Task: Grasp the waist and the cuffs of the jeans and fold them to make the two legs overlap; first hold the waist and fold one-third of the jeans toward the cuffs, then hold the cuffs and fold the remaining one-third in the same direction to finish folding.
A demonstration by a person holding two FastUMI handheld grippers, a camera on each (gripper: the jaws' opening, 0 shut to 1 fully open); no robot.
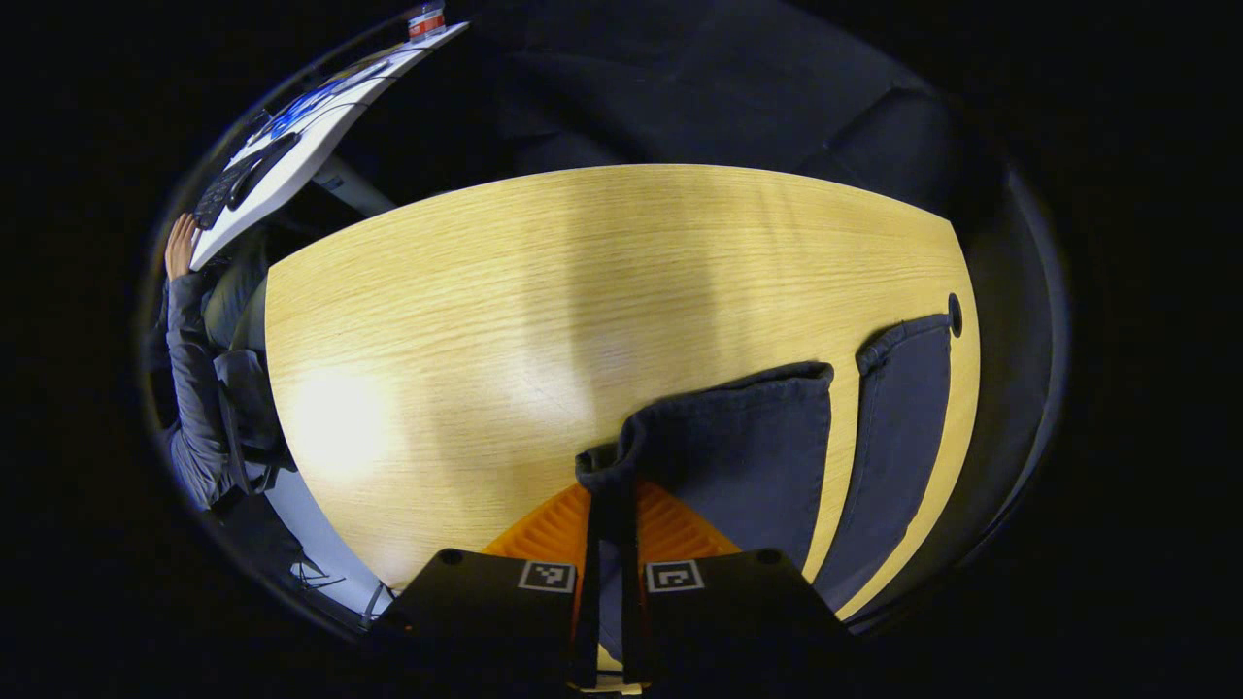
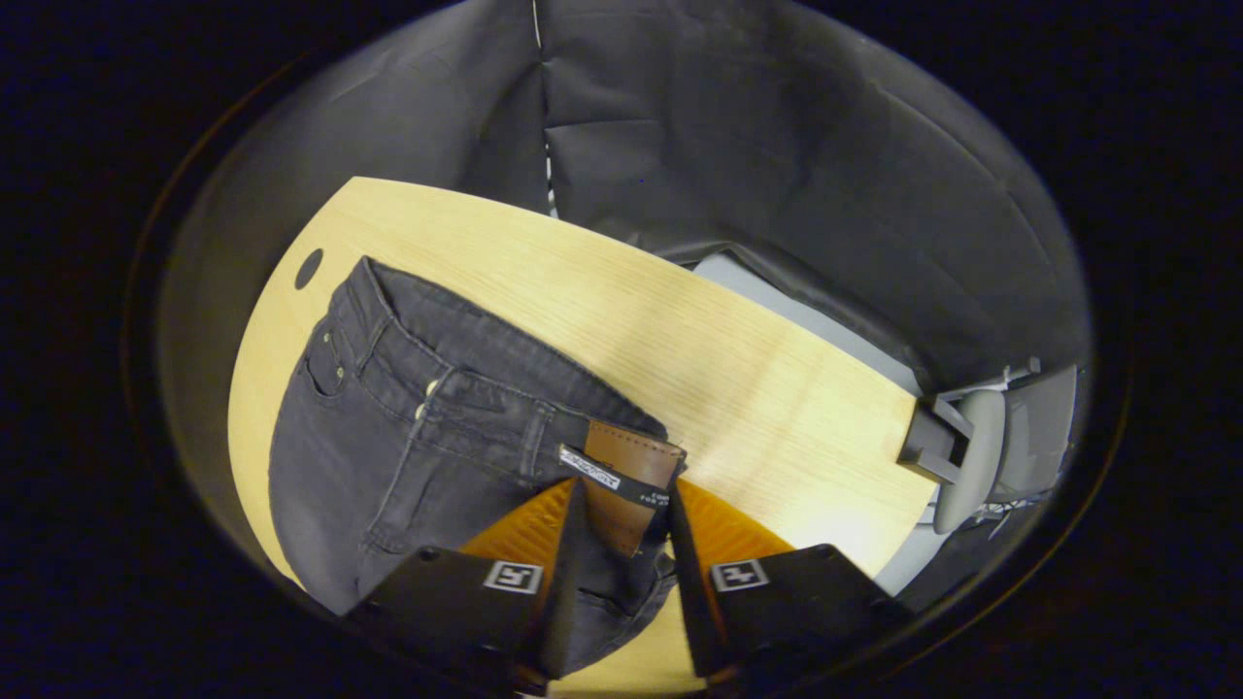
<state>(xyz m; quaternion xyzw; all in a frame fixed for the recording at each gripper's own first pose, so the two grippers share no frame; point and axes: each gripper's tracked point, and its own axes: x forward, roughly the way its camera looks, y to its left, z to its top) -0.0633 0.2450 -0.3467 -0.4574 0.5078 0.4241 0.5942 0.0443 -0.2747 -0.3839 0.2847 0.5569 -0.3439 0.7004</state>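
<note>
The light oak-grain wooden table (image 1: 466,320) carries the dark charcoal denim jeans (image 2: 408,456), spread flat with the two legs apart. The long axis of the jeans runs from the waistband (image 2: 466,388), seen in the right gripper view, to the two cuffs (image 1: 748,388) in the left gripper view, so each gripper sits at one end. The left gripper (image 1: 610,544) is clenched on the corner of the nearer cuff, cloth pinched between its fingers. The right gripper (image 2: 621,529) straddles the waistband at the brown leather patch (image 2: 626,476); its fingers look parted around the fabric, not pressing it. No containers stand on the table. The leg-overlap fold is likely next.
</note>
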